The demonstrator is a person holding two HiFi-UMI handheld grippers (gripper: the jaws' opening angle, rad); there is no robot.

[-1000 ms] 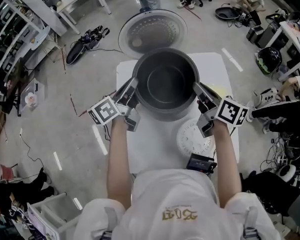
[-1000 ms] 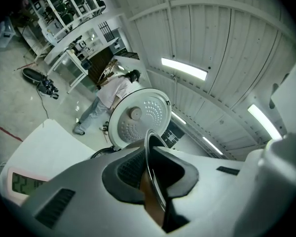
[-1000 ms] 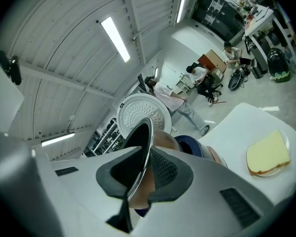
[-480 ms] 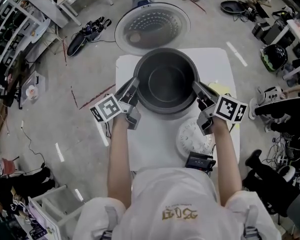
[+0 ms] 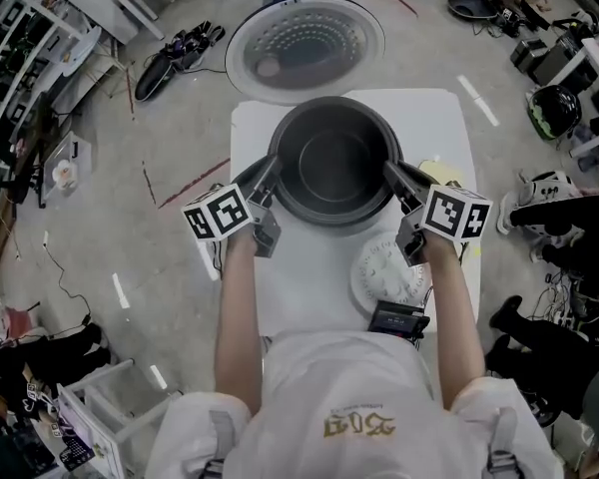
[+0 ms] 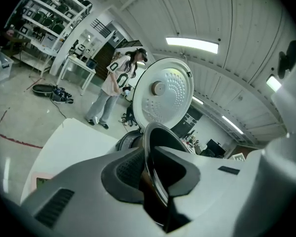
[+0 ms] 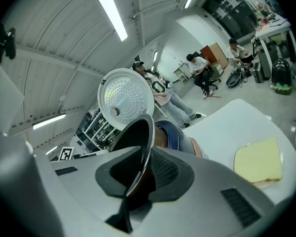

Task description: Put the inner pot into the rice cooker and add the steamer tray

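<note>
Between each gripper's pads sat the rim of the inner pot (image 5: 331,163). The left gripper (image 5: 268,173) and right gripper (image 5: 394,171) pinched opposite sides, jaws just easing open. The pot seemed seated in the rice cooker (image 6: 129,141), and the steamer tray (image 5: 387,275) lay nearest the right gripper.

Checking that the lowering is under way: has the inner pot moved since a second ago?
Yes. The inner pot has sunk: it looks smaller against the white table, and its near edge has drawn back from the steamer tray.
</note>
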